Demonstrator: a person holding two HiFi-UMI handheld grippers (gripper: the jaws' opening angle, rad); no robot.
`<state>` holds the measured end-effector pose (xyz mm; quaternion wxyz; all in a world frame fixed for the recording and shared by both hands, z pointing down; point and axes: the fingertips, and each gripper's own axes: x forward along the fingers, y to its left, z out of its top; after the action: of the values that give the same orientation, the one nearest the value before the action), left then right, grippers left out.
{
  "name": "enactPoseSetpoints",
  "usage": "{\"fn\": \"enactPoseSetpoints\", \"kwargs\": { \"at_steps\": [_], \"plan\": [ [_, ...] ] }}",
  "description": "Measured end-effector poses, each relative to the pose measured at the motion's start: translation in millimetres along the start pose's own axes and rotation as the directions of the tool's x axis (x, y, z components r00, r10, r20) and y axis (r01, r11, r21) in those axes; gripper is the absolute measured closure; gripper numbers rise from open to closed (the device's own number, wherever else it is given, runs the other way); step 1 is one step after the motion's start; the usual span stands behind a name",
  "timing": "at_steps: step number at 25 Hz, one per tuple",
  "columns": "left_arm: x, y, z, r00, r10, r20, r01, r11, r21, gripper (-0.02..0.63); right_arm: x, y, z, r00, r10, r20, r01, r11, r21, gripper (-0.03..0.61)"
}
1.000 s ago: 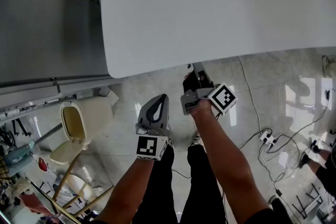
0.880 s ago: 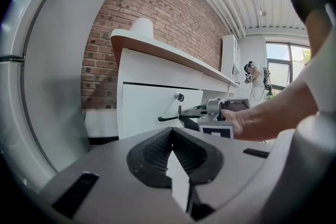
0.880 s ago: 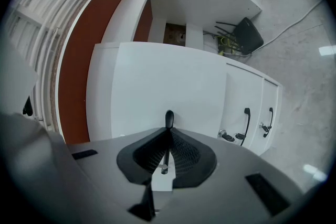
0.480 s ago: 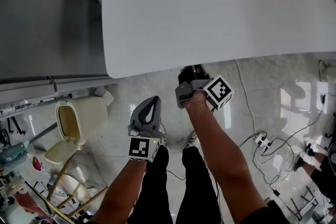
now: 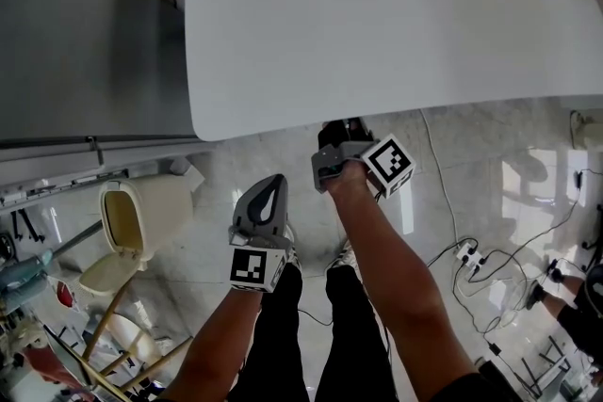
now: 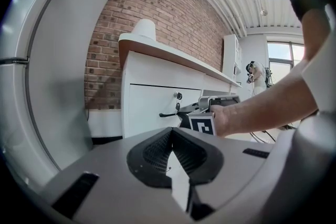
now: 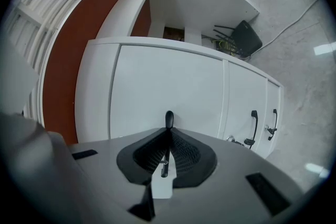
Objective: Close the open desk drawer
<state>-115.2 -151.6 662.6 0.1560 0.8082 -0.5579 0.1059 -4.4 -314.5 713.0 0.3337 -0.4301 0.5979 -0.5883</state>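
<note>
The white desk (image 5: 377, 14) fills the top of the head view. My right gripper (image 5: 335, 133) reaches under its front edge. In the right gripper view the white drawer front (image 7: 168, 81) faces me, and my right gripper (image 7: 168, 131) is shut on its black handle (image 7: 169, 118). The left gripper view shows that drawer front (image 6: 149, 105), the handle (image 6: 167, 114) and the right gripper (image 6: 210, 107) from the side. My left gripper (image 5: 279, 179) hangs lower left of the right one, away from the desk. It (image 6: 172, 131) is shut with nothing between its pads.
Two more drawer handles (image 7: 254, 119) and a lock (image 7: 231, 139) lie right of the held one. A beige bin with its lid up (image 5: 141, 221) stands left on the floor. Cables and a power strip (image 5: 476, 249) lie right. A grey partition (image 5: 85, 33) borders the desk's left.
My right gripper has moved a little forward and left, further under the desk edge. The left gripper has drifted slightly left and back.
</note>
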Motion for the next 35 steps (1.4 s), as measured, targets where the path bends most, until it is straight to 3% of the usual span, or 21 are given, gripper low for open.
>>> {"fn": "enactPoseSetpoints", "kwargs": {
  "at_steps": [14,16,19,24,26,28,32,35],
  "plan": [
    [-20.1,-0.5,8.8,1.0,0.015,0.012,-0.015,1.0,0.008,0.606,-36.6,-6.9,2.1,0.992,-0.074,0.106,0.076,0.997,-0.015,0.537],
    [-21.6,-1.5,9.6,1.0,0.012,0.005,-0.012,1.0,0.011,0.606,-47.5,-4.2,4.1,0.992,-0.074,0.103,0.082,0.994,-0.076,0.537],
    [-26.1,-4.9,18.4,1.0,-0.003,0.007,0.003,1.0,0.019,0.606,-64.4,14.1,-0.1,0.997,-0.047,0.056,0.06,0.967,-0.248,0.538],
    [-32.0,-13.0,45.2,0.999,-0.018,0.04,0.016,0.999,0.044,0.606,-103.5,45.2,-10.3,0.999,-0.037,-0.008,0.029,0.883,-0.469,0.538],
    [-34.6,-19.6,54.8,0.998,-0.02,0.053,0.018,0.999,0.045,0.606,-122.2,59.1,-13.9,0.999,-0.038,-0.03,0.015,0.831,-0.556,0.538],
    [-38.5,-28.1,65.3,0.998,-0.027,0.065,0.024,0.999,0.04,0.606,-141.7,73.7,-18.4,0.997,-0.051,-0.053,0.004,0.753,-0.658,0.539],
    [-50.1,-45.2,91.9,0.995,-0.056,0.08,0.053,0.998,0.034,0.606,-179.8,109.3,-28.8,0.992,-0.093,-0.08,-0.013,0.565,-0.825,0.538],
    [-67.2,-61.6,106.2,0.995,-0.075,0.061,0.073,0.997,0.028,0.606,-214.7,141.9,-37.2,0.987,-0.117,-0.107,-0.039,0.476,-0.879,0.538]
  ]
}}
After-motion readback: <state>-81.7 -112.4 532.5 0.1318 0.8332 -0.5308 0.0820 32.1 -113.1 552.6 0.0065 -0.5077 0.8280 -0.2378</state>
